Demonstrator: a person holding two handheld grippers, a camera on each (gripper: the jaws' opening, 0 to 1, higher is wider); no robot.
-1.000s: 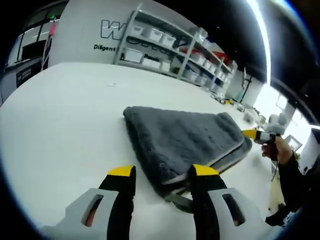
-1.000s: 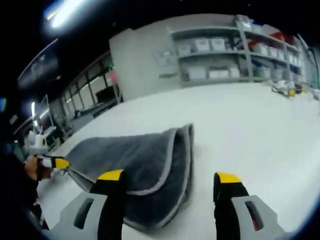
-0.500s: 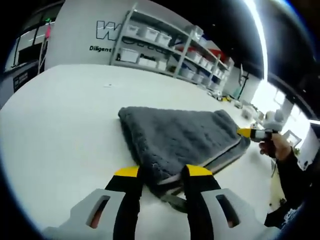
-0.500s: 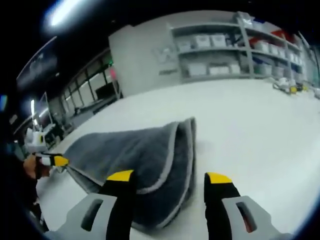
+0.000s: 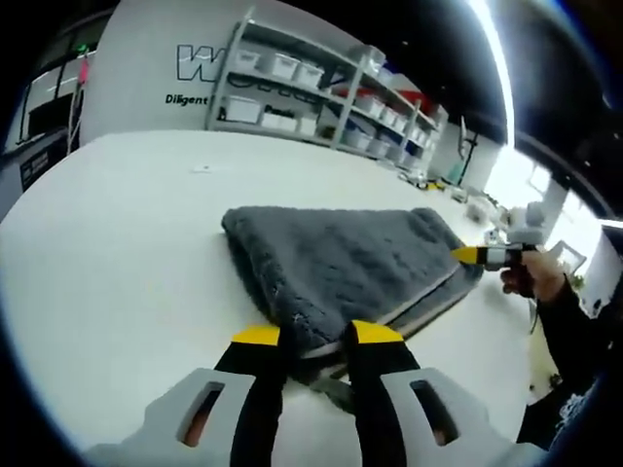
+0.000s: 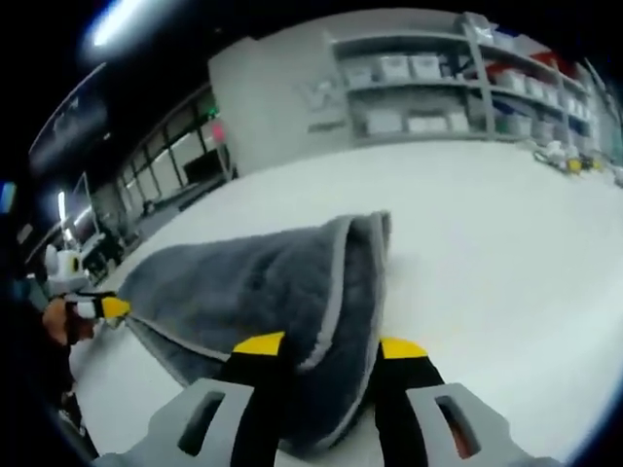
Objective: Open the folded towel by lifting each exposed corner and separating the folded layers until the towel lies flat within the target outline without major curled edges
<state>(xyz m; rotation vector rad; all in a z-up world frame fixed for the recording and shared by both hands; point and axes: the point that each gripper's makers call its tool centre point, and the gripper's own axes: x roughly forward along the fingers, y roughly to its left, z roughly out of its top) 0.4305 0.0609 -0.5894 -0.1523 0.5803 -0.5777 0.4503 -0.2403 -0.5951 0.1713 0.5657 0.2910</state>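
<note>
Two layers sit at my left claw (image 5: 316, 336), nipped on the towel (image 5: 341, 258) mid-counter (image 5: 117, 253). Right gripper view: my right claw (image 6: 331, 345) pinches its corner. Grabbing both layers would block unfolding.

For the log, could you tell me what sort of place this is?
Probably a lab or workshop: metal shelving stacked with storage bins, wall lettering, and a large white table holding the grey towel.

the towel (image 5: 341, 272) corner is hidden between the left gripper (image 5: 316, 336) tips; the wall lettering (image 5: 200, 63) is cut off.
</note>
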